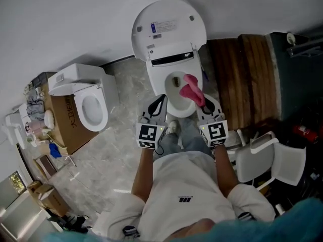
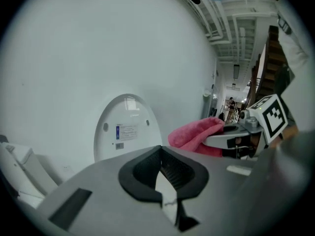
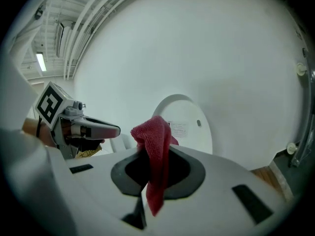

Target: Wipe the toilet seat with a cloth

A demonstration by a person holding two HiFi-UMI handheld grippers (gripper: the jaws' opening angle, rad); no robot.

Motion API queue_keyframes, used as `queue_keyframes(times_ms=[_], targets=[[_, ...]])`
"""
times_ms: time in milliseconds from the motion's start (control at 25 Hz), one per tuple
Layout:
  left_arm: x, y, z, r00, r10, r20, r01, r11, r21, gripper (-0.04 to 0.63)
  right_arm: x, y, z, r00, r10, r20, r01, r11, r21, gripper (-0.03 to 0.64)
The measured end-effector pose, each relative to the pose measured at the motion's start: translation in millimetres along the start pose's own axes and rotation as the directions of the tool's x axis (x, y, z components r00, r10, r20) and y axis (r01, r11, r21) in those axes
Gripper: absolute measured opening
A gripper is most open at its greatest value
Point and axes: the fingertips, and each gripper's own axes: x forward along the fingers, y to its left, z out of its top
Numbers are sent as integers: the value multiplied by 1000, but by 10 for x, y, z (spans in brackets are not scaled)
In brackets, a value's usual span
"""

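Observation:
The white toilet (image 1: 176,110) stands ahead of me with its lid (image 1: 169,26) raised against the wall. A pink cloth (image 1: 193,89) hangs over the right side of the bowl, and my right gripper (image 1: 202,104) is shut on it. The right gripper view shows the cloth (image 3: 156,146) bunched in that gripper (image 3: 156,176) and draping down, with the lid (image 3: 189,127) behind. My left gripper (image 1: 157,106) hovers by the bowl's left rim, shut and holding nothing. In the left gripper view, that gripper (image 2: 162,181) points at the lid (image 2: 125,127), with the cloth (image 2: 194,134) at the right.
A second, loose toilet (image 1: 86,97) sits to the left beside a cardboard box (image 1: 68,122). A wooden panel (image 1: 242,79) stands right of the toilet. A white chair (image 1: 270,160) and a red extinguisher (image 1: 303,131) are at the right. My legs stand just before the bowl.

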Motion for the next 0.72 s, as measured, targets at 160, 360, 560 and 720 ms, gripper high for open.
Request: queue_keyframes(times_ms=[160, 360, 560, 720], targets=[[239, 146, -197, 998, 41, -41, -42, 999, -24, 11, 297, -118, -220, 998, 47, -40, -46, 999, 16, 21], [479, 295, -460, 994, 68, -91, -72, 997, -40, 11, 627, -190, -479, 991, 104, -82, -101, 994, 34, 21], [667, 376, -734, 988, 89, -129, -98, 993, -68, 11, 863, -224, -767, 982, 143, -119, -139, 989, 42, 21], [777, 427, -942, 983, 104, -149, -118, 989, -93, 11, 1013, -256, -992, 977, 157, -144, -153, 987, 39, 21]])
